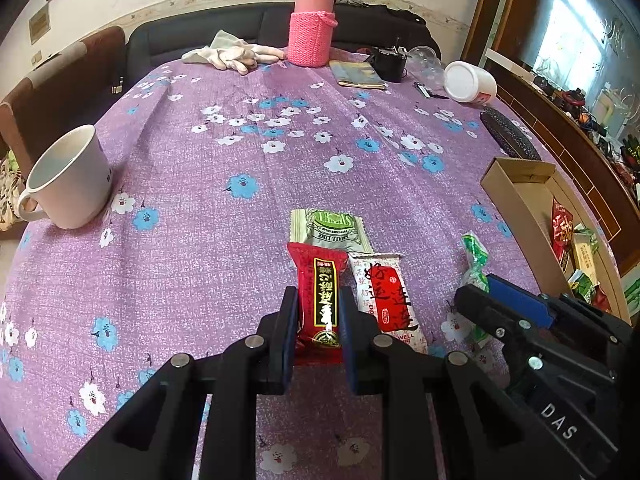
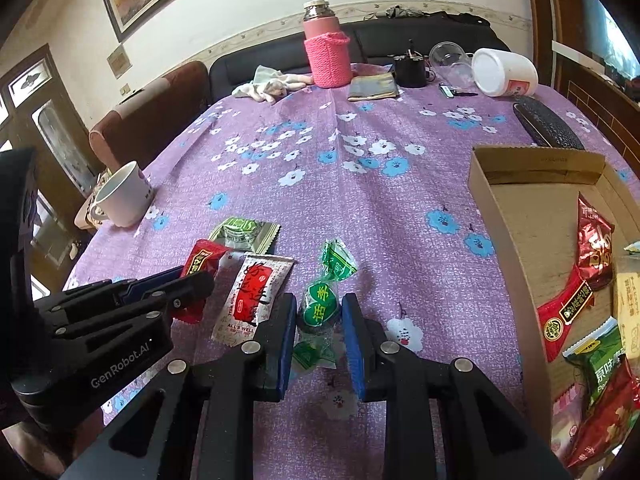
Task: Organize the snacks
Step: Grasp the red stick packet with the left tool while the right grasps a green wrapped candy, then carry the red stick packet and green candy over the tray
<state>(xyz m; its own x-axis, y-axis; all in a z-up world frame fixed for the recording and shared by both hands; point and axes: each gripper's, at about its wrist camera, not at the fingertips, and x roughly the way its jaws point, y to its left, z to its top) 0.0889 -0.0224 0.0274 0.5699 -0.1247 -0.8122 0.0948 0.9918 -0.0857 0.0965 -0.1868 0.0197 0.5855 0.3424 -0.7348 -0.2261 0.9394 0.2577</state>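
Roughly halfway, judging by the count: the cardboard box (image 2: pixel 504 240) at the right edge of the right wrist frame already holds several snack packets, while 4 snacks are still out on the purple flowered surface (image 1: pixel 248 152). The left hand-held gripper (image 1: pixel 318 320) sits low in the centre of its frame, its blue pads narrowed around the red snack bar (image 1: pixel 320 292), apparently touching both long sides. The right hand-held gripper (image 2: pixel 318 328) straddles the green wrapped candy (image 2: pixel 320 308), pads close beside it; I cannot tell if they press yet. The white-and-red packet (image 2: pixel 250 300) lies between these 2, and the green packet (image 1: pixel 328 230) just beyond. All 4 have yet to reach the box.
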